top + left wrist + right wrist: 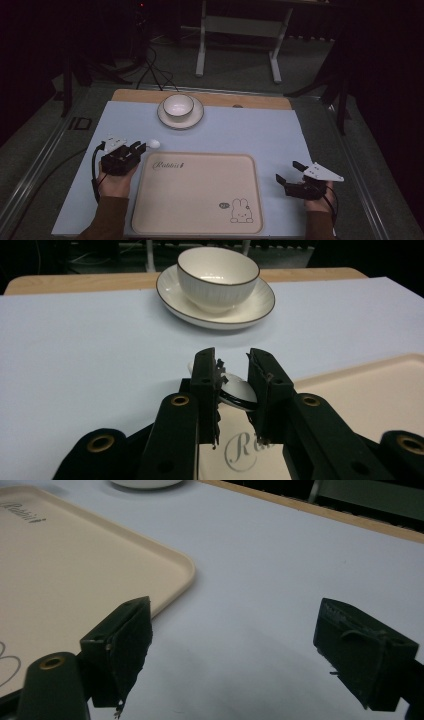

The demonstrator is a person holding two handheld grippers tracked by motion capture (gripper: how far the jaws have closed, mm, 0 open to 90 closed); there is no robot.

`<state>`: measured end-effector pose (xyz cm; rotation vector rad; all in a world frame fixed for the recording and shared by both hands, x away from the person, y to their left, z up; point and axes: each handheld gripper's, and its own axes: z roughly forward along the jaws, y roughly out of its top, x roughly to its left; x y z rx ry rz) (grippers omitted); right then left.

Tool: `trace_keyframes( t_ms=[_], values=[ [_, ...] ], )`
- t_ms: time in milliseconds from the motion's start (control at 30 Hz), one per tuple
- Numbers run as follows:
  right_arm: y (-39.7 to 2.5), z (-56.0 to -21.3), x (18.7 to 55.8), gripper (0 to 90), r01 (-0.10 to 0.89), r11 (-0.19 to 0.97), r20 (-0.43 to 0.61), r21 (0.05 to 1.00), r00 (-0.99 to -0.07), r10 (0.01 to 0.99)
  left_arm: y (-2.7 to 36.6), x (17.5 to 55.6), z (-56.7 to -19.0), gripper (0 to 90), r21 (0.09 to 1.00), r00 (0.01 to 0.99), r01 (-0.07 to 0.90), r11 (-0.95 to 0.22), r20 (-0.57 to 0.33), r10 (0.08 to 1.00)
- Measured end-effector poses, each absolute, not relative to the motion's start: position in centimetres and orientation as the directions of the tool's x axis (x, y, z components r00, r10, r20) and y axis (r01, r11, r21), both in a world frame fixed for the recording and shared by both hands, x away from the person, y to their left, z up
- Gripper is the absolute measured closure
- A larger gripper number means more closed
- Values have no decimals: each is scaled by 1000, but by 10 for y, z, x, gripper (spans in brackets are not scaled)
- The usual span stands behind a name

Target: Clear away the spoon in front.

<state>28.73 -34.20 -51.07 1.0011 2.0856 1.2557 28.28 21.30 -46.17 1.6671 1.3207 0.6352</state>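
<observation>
A white ceramic spoon [153, 144] with a dark rim lies at the far left corner of the beige rabbit tray [195, 195]. My left gripper [139, 146] is shut on that spoon [236, 389], the jaws on either side of it in the left gripper view. My right gripper [287, 171] stands open over the blue mat just right of the tray, nothing between its jaws. The right gripper view has its own jaws [235, 615] wide apart beside the tray corner [75, 565]. A white bowl [178, 105] sits on a saucer [195, 119] at the far middle.
The bowl [218, 272] and saucer [260, 305] stand straight ahead of the left gripper [231, 362]. A light blue mat [250, 135] covers the wooden table. A white desk frame [240, 30] and cables on the floor lie beyond the table.
</observation>
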Motion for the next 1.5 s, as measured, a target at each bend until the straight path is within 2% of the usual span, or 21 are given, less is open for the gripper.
trace_keyframes(
  t_ms=[933,1500],
  values=[
    [-343,-510,287,155,330,300,-47,895,-599,800,206,261,-478,748,855,315,516,-50,-135,939],
    [-344,-510,286,155,330,298,-47,896,-596,801,201,254,-488,746,840,312,536,-85,-103,945]
  ],
)
